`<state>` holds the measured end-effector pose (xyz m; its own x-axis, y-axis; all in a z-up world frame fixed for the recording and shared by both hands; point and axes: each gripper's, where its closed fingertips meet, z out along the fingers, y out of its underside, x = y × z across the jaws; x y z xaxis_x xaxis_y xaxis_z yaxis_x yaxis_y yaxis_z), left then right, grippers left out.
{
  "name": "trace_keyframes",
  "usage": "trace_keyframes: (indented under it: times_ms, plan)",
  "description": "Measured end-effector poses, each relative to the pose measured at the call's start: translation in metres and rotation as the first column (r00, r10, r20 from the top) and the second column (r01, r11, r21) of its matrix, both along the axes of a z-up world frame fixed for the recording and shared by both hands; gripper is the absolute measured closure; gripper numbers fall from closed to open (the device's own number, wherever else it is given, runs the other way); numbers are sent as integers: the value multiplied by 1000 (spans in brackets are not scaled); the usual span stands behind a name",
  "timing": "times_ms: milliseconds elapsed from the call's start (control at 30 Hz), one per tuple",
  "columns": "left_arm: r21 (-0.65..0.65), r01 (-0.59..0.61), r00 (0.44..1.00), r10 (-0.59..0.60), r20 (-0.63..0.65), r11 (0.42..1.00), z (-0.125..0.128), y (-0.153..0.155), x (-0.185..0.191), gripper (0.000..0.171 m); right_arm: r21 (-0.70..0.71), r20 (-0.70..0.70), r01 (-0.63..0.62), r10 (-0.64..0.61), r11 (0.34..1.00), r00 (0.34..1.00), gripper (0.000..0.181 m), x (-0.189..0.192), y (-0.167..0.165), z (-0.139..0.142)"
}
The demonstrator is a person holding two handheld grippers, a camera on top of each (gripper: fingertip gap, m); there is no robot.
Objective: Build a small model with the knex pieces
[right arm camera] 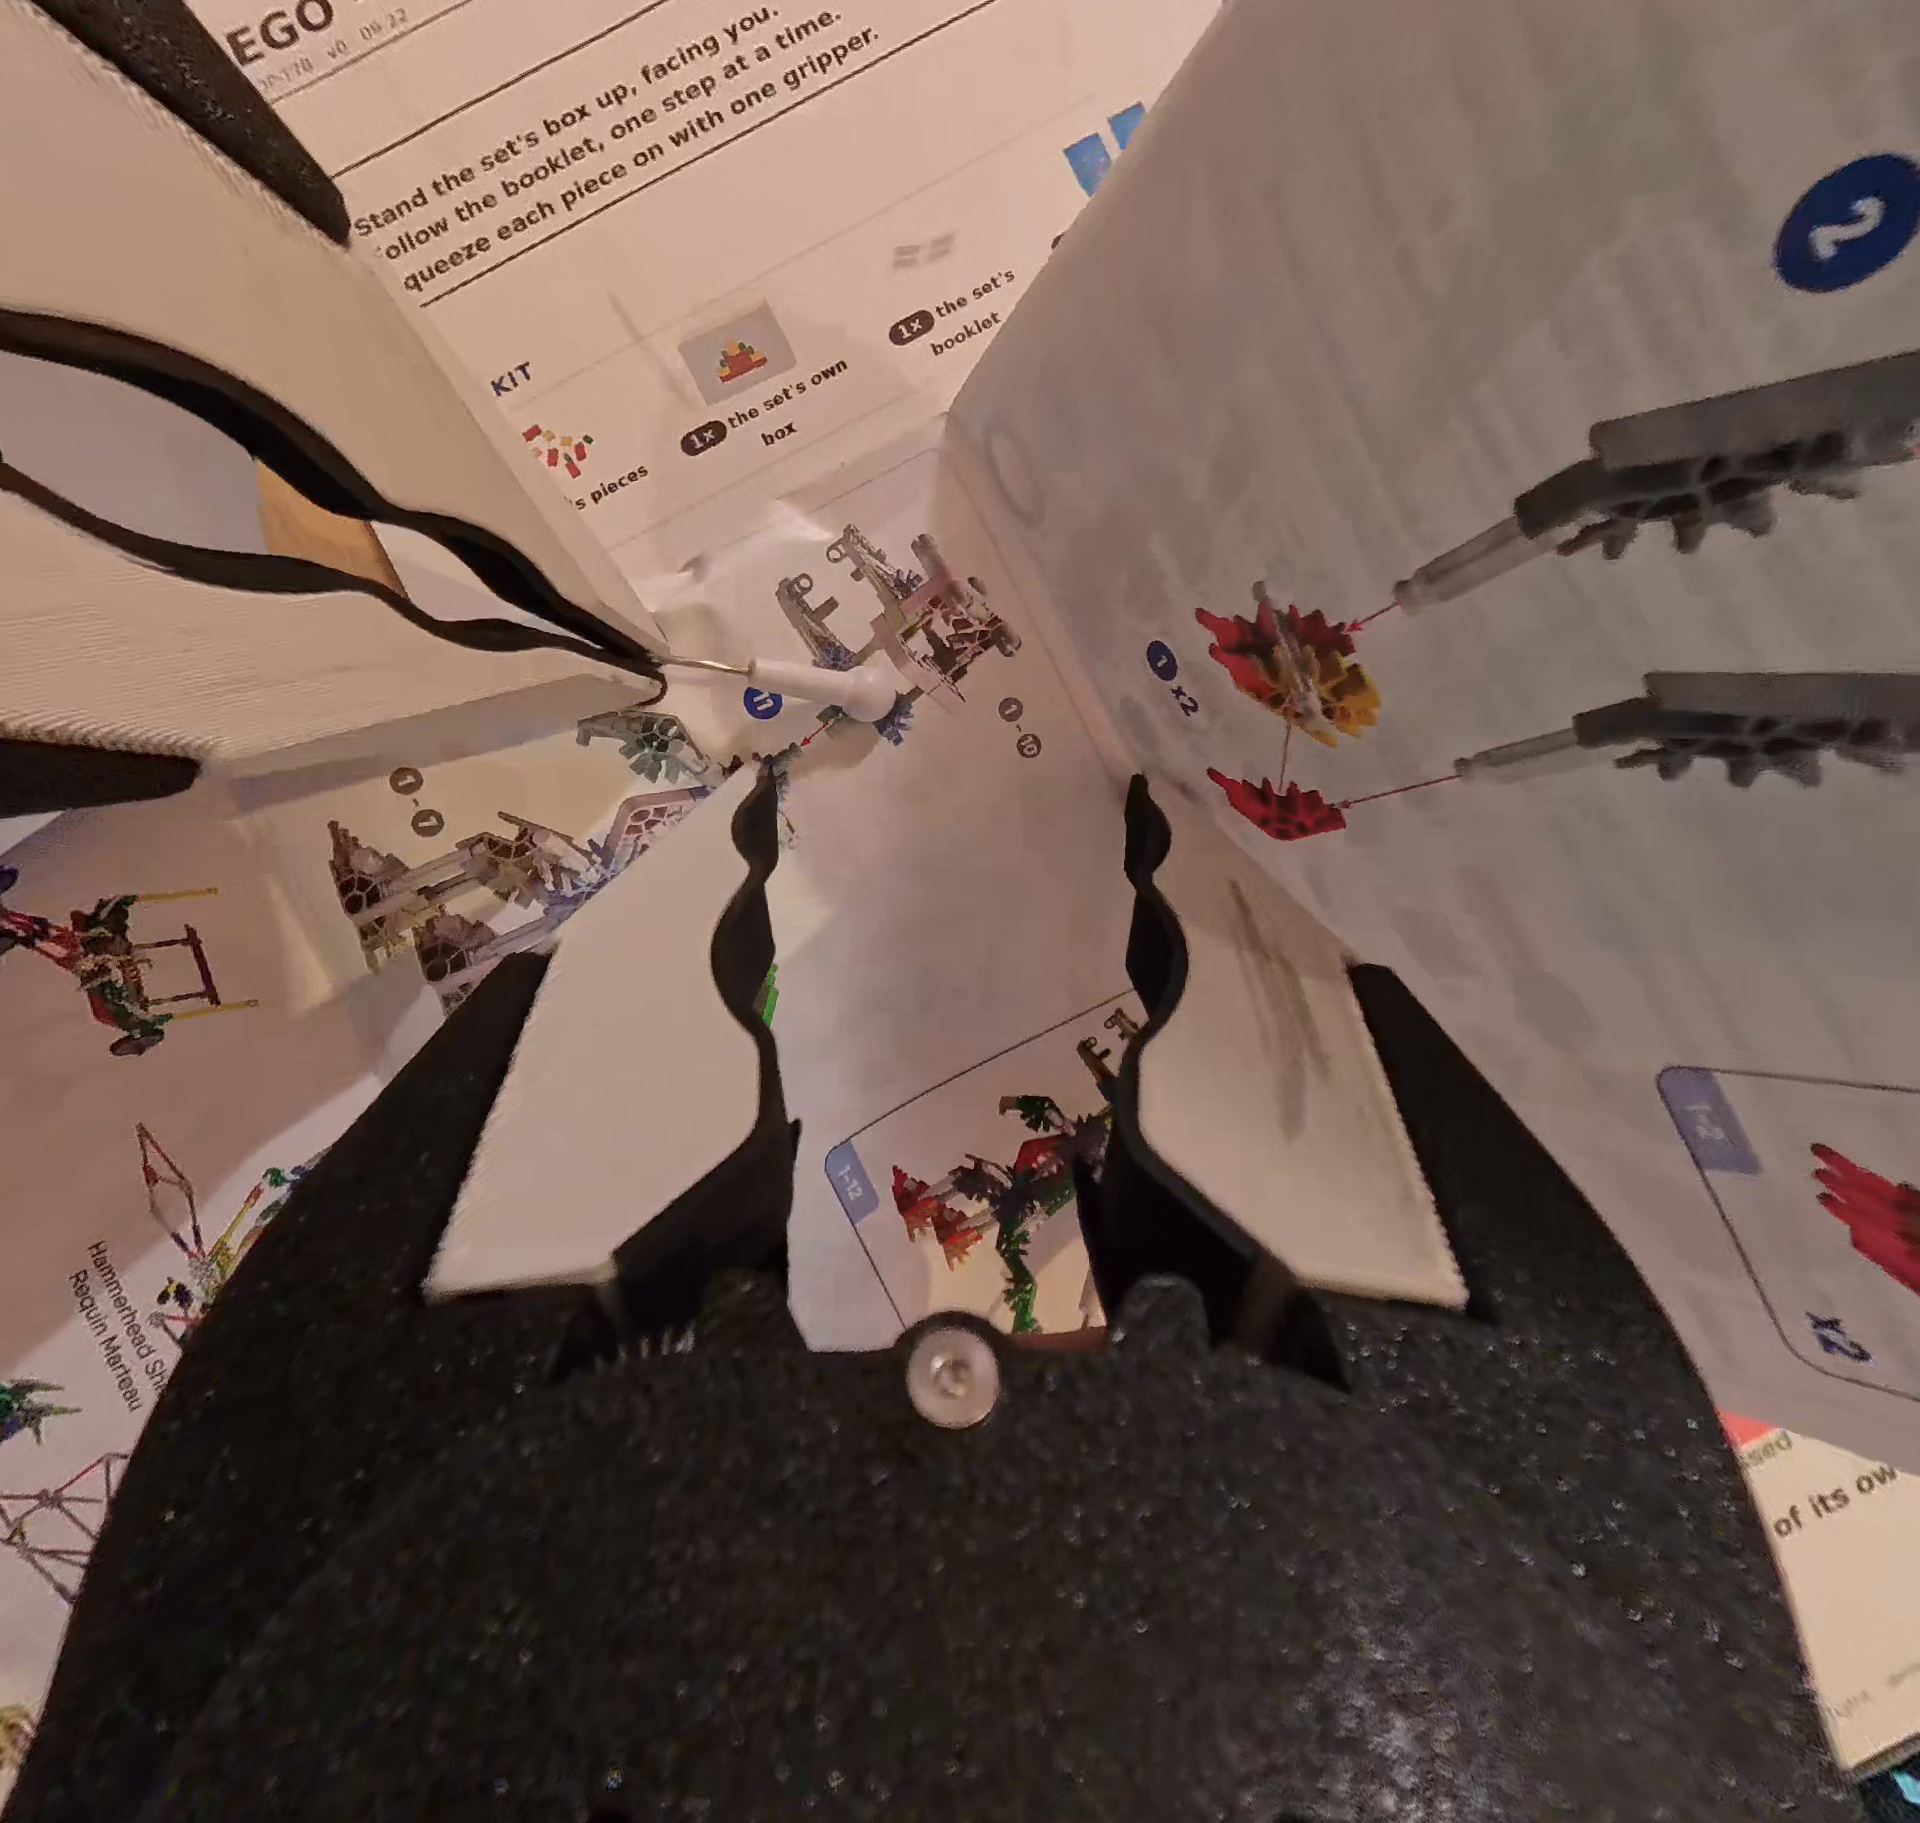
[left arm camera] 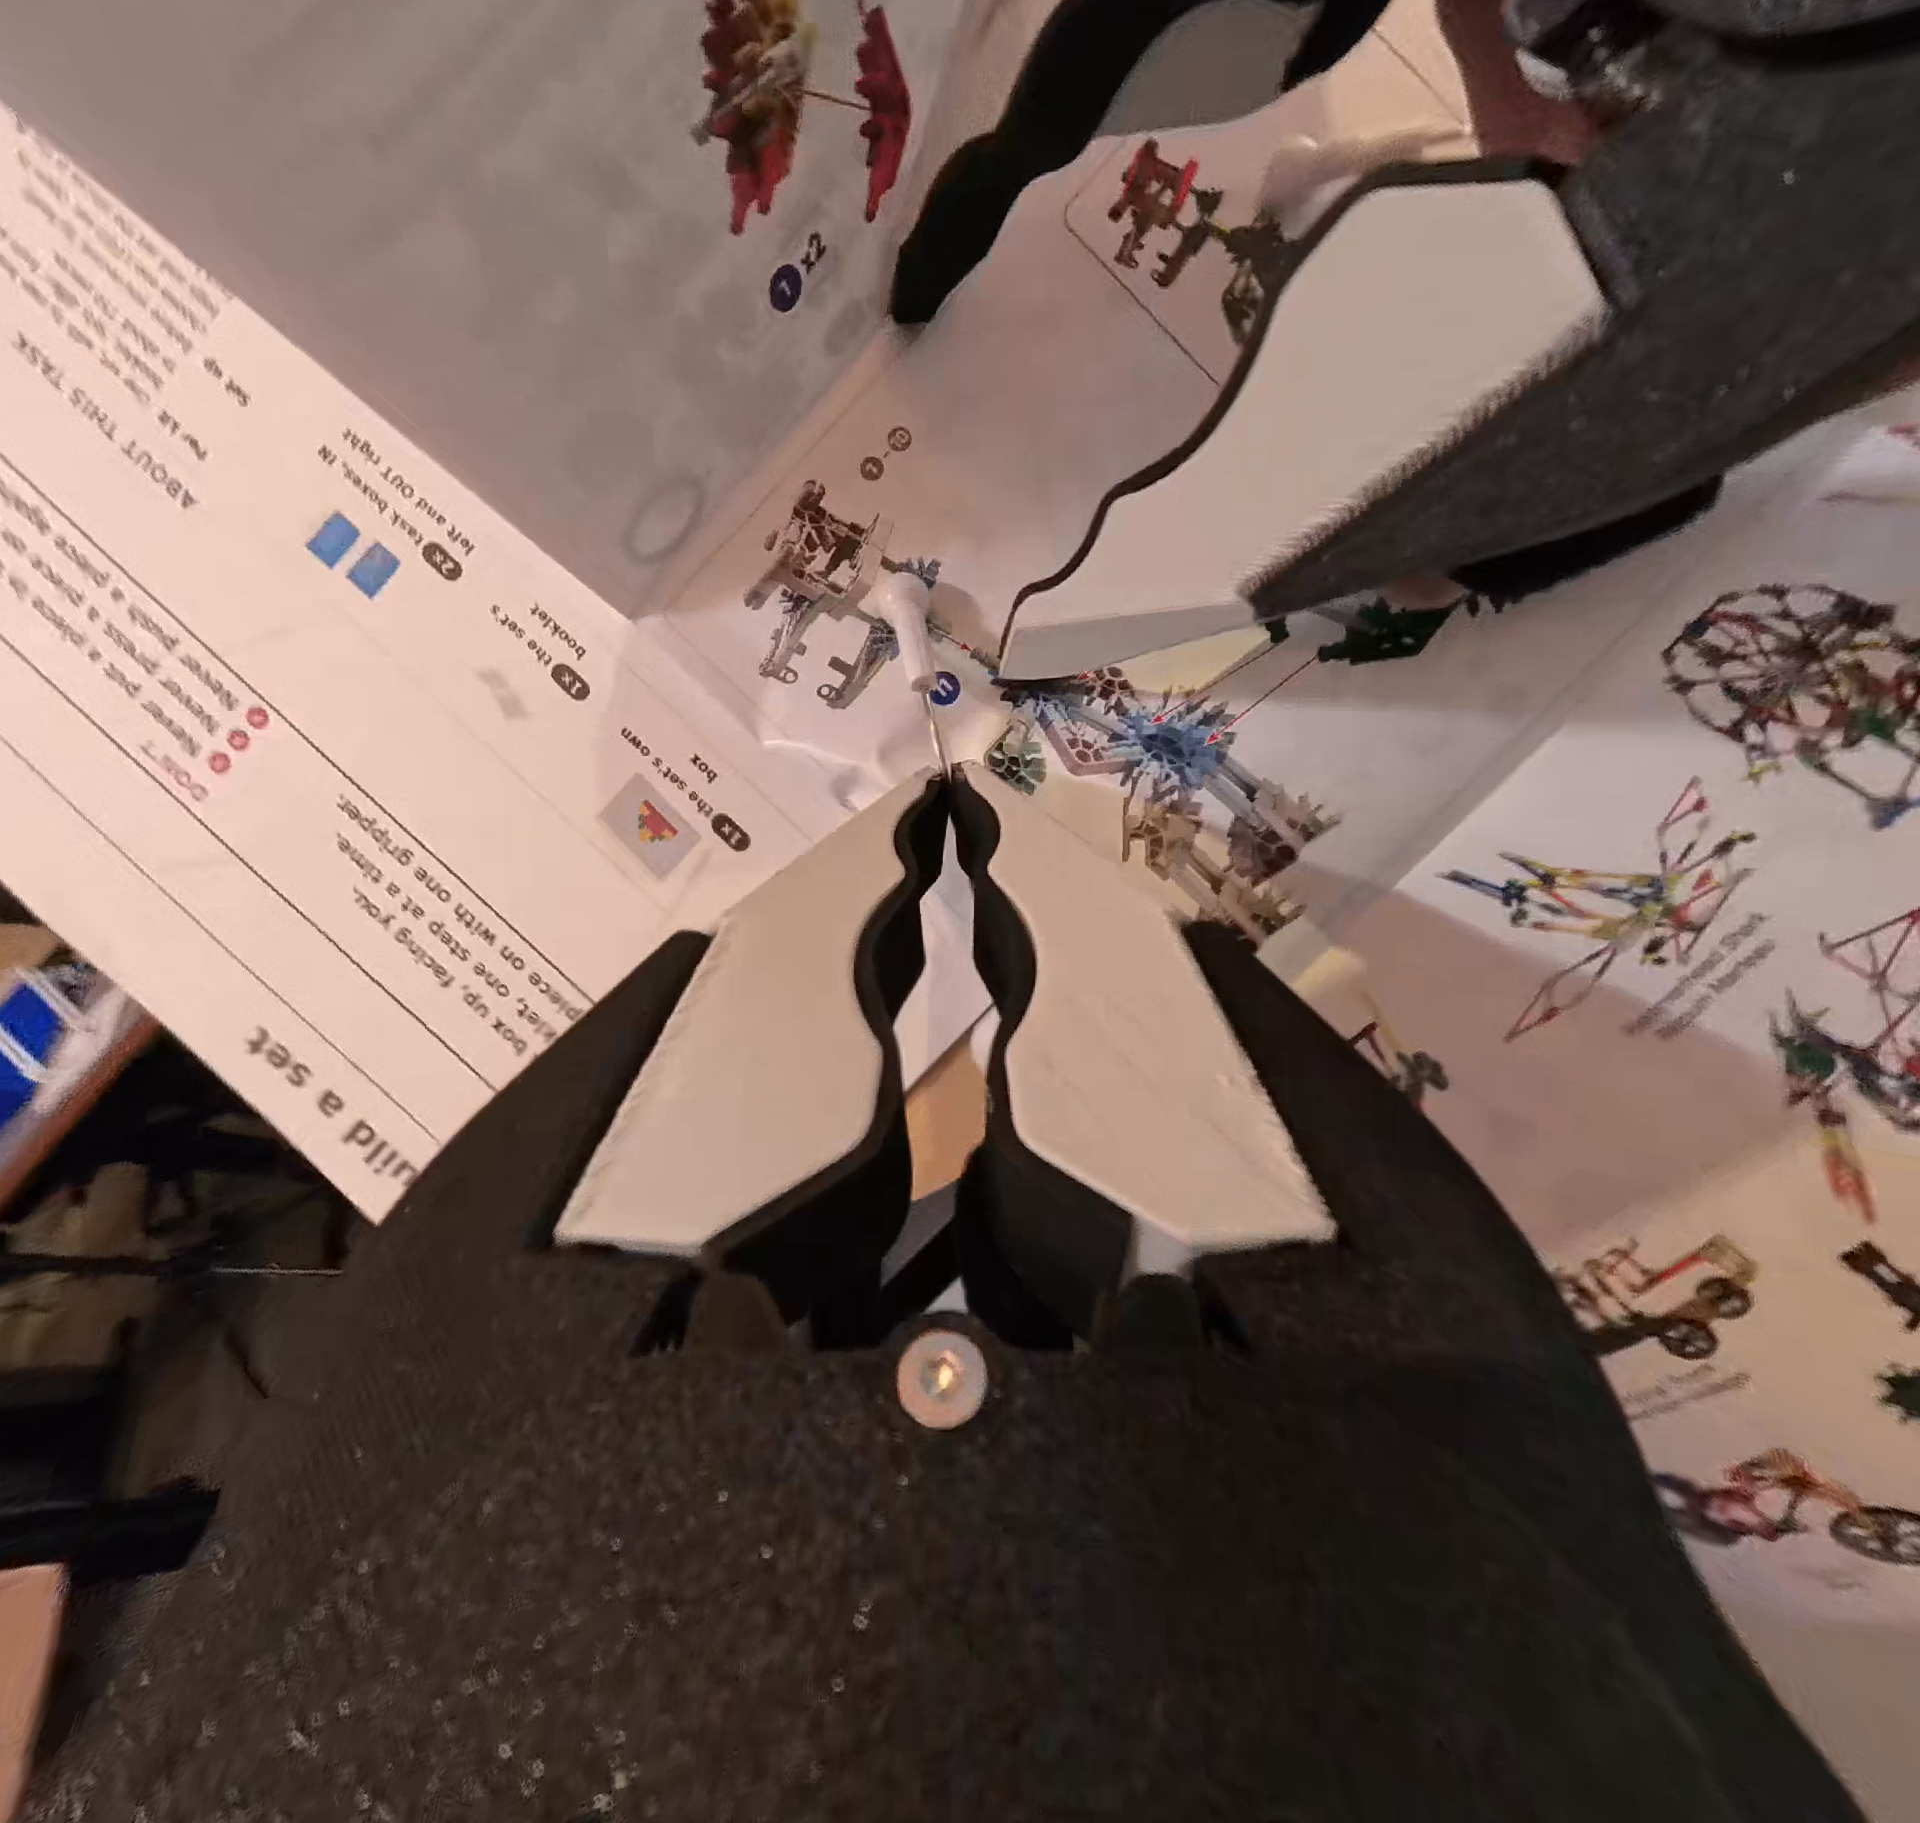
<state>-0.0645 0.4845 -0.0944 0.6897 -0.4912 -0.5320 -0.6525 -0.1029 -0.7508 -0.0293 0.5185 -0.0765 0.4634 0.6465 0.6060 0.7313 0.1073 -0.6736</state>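
The left gripper point(left arm camera: 948, 784) is closed, its tips pinching the thin metal wire end of a small white plastic peg with a rounded head point(left arm camera: 906, 620). The peg's long axis runs straight out from those tips, head farthest away, over the open instruction booklet of colourful rod-and-connector models point(left arm camera: 1621, 838). The right gripper point(right arm camera: 948, 797) stands open and empty just beside the peg's head, above the booklet's crease. A white printed instruction sheet point(left arm camera: 260, 651) lies beyond. No containers are visible.

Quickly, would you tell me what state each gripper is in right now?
Left gripper: closed on the thin metal pin of a small white rod.
Right gripper: open, holding nothing, above the open instruction booklet.
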Motion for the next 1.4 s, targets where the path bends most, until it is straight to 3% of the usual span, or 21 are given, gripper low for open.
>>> trace_keyframes:
  times_ms: [133, 233, 300, 433, 567, 667, 800, 867, 1033, 1167, 1233, 1400]
  plan:
    - [2, 54, 974, -53, 219, 999, 3, -4, -1, 171, -19, 7, -15, 15, 1000, 1000, 115, 1, -1, 1]
    - [84, 49, 978, -64, 198, 995, 9, -7, -7, 171, -26, 13, -21, 21, 999, 1000, 115, 4, -2, 4]
    - [50, 51, 980, -59, 189, 997, 5, -4, -7, 170, -27, 20, -25, 26, 999, 999, 115, 3, -1, 4]
    - [-59, 108, 952, -87, 294, 992, 6, -3, -7, 170, -19, 34, -22, 22, 1000, 999, 115, 3, 1, 3]
    - [15, 149, 920, -144, 365, 989, 34, -9, -16, 171, -22, 30, -27, 28, 999, 999, 114, 3, 0, 4]
    - [-2, 144, 905, -131, 405, 990, 45, -2, -23, 171, -24, 38, -24, 25, 999, 999, 114, 3, 0, 4]
    - [-47, 137, 953, -118, 280, 989, 28, 11, -16, 171, -24, 42, -20, 21, 1000, 999, 114, 4, 0, 4]
    - [-121, 132, 969, -102, 224, 984, 5, 16, -12, 171, -22, 43, -20, 21, 1000, 999, 114, 4, 1, 4]
    - [-3, 49, 983, -47, 177, 999, 20, 21, -22, 171, -21, 60, -27, 28, 999, 998, 114, 5, 0, 4]
    - [-21, 76, 993, -74, 97, 997, 7, 22, -13, 171, -48, 26, -42, 43, 998, 999, 114, 6, -1, 7]
    - [-61, 74, 993, -67, 100, 995, 7, 21, -13, 171, -38, 7, -45, 45, 998, 999, 126, 10, 1, 16]
    - [-42, 47, 997, -45, 59, 998, 7, 23, -14, 171, 33, -50, -31, 32, 999, 998, 125, 23, 11, 57]
